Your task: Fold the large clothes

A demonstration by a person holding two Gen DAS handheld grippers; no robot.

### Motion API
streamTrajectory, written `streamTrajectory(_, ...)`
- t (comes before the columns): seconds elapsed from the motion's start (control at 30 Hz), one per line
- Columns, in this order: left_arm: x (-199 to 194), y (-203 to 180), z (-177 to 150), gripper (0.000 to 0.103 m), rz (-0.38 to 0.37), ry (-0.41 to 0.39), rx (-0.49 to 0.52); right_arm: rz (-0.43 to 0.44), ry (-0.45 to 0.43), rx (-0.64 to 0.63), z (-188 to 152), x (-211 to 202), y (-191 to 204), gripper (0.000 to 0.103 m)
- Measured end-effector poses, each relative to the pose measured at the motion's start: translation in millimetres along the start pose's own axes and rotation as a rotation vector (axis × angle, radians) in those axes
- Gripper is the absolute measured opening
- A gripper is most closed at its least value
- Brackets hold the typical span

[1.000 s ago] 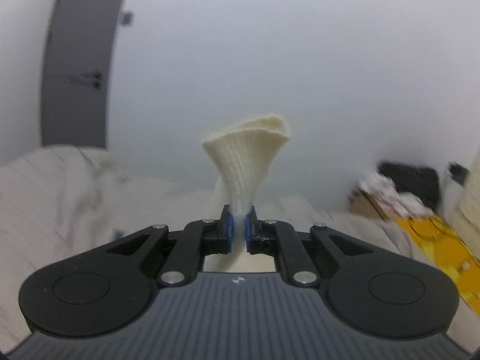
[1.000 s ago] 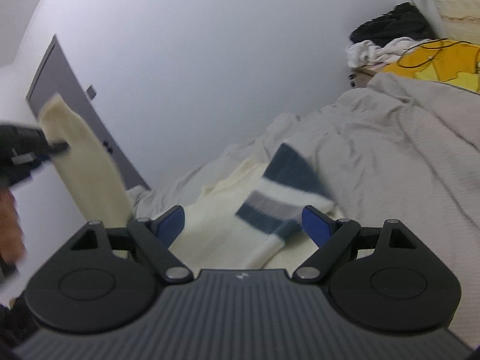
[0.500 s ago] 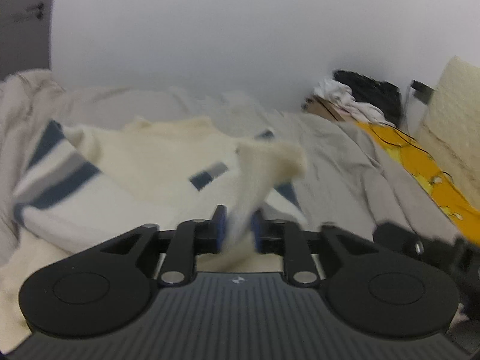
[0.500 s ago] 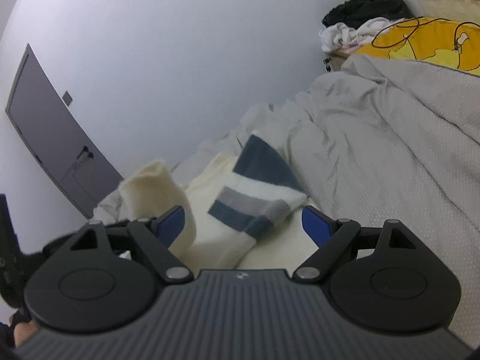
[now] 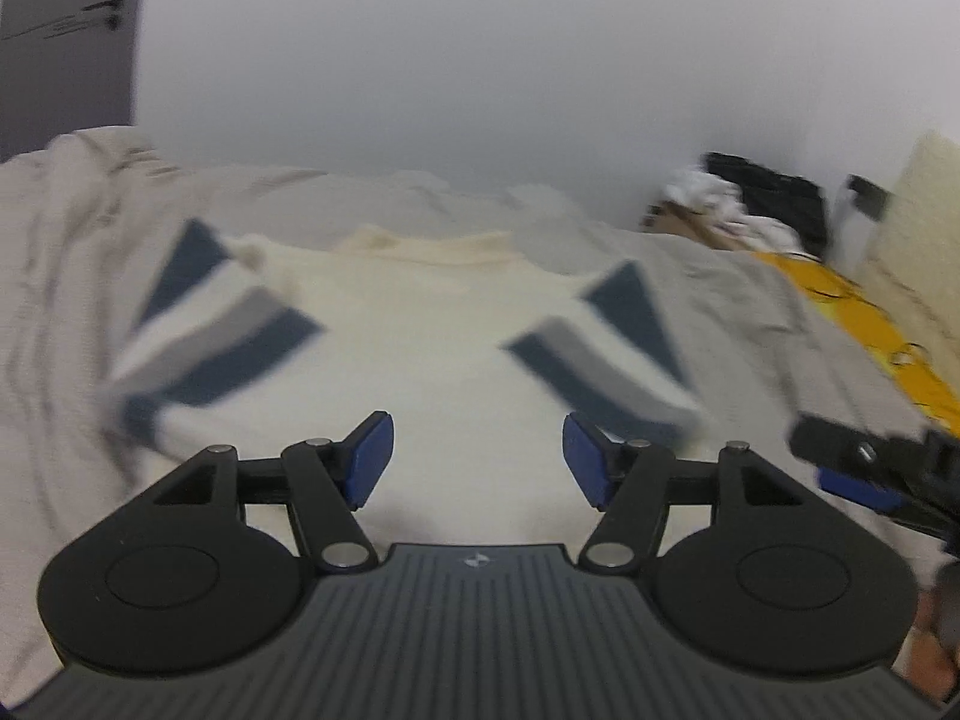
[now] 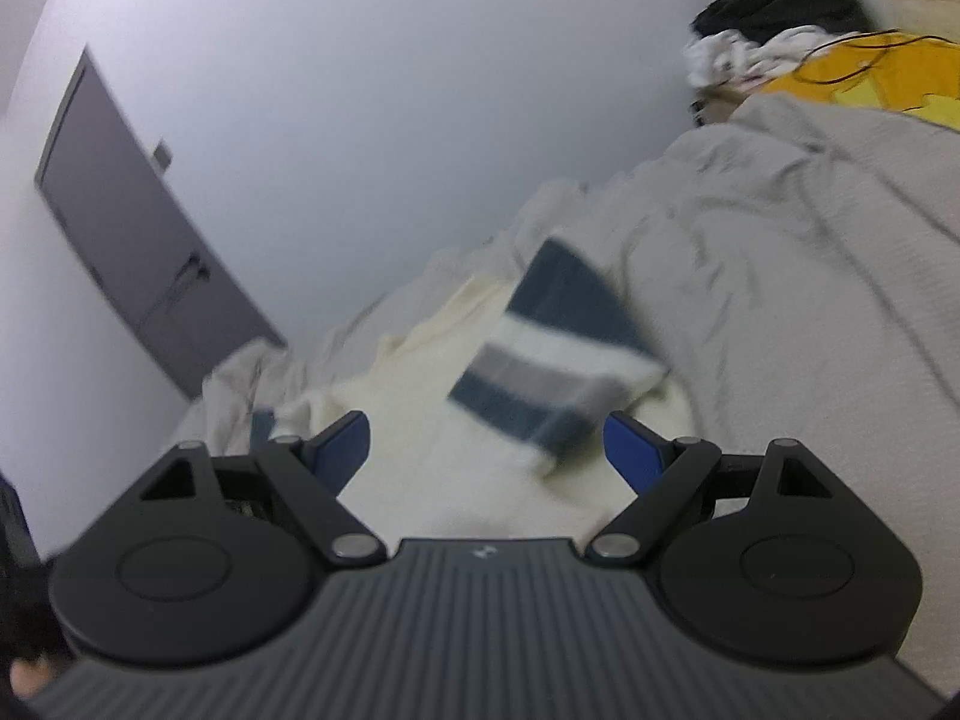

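Observation:
A cream knitted sweater [image 5: 432, 348] with navy and grey striped sleeves lies spread on a grey bedsheet [image 5: 54, 276]. Both sleeves are folded in over its body: one striped sleeve [image 5: 204, 348] at the left, the other striped sleeve [image 5: 606, 348] at the right. My left gripper [image 5: 477, 459] hovers low over the sweater's near part, jaws opening, with nothing between its pads. In the right wrist view the same sweater [image 6: 456, 456] lies ahead, and my right gripper [image 6: 486, 450] is open over it, just short of the right sleeve [image 6: 552, 360]. The right gripper's tip [image 5: 858, 474] shows at the left view's right edge.
A yellow cloth [image 5: 864, 324] with a cable lies on the bed's right side, beyond it a pile of black and white clothes [image 5: 750, 204]. A grey door [image 6: 132, 240] stands in the white wall at the left. Rumpled bedsheet [image 6: 780, 276] surrounds the sweater.
My left gripper has let go of the cream cuff it held up, opened, and come down towards the sweater. The left sleeve now lies folded on the sweater. The right gripper stayed open and shifted slightly.

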State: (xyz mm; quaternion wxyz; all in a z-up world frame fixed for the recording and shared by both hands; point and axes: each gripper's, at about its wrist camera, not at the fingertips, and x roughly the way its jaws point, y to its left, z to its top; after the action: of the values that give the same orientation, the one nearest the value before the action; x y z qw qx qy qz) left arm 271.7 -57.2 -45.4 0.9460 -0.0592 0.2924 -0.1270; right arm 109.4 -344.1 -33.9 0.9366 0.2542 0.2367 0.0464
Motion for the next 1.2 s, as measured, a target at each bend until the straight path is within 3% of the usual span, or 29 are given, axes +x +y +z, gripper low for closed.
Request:
streamTrajectory(0.1, 12.5, 29.4, 0.2, 0.068, 0.044, 0.013, -0.028, 0.005, 0.040, -0.064, -12.1, 17.3, 13.4, 0.080)
streamTrajectory(0.27, 43.5, 72.4, -2.2, 0.067, 0.088, 0.047, -0.080, -0.019, 0.133, -0.155, -31.8, 53.8, 30.4, 0.056)
streamTrajectory(0.33, 56.3, 83.2, -3.1, 0.067, 0.085, 0.060, -0.089, -0.044, 0.160, -0.182, -38.4, 67.9, 32.8, 0.053)
streamTrajectory(0.7, 106.5, 105.4, -12.0, 0.066, 0.125, 0.153, -0.087, -0.163, 0.229, -0.260, -57.9, 121.7, 29.4, 0.050)
streamTrajectory(0.93, 84.1, 111.7, -10.7, 0.066, 0.068, 0.139, -0.109, -0.153, 0.220, -0.213, -53.8, 122.2, 26.4, 0.049)
streamTrajectory(1.2, 6.7, 119.6, -16.9, 0.066, 0.016, 0.138, -0.193, -0.129, 0.222, -0.198, -47.2, 67.5, 30.8, 0.051)
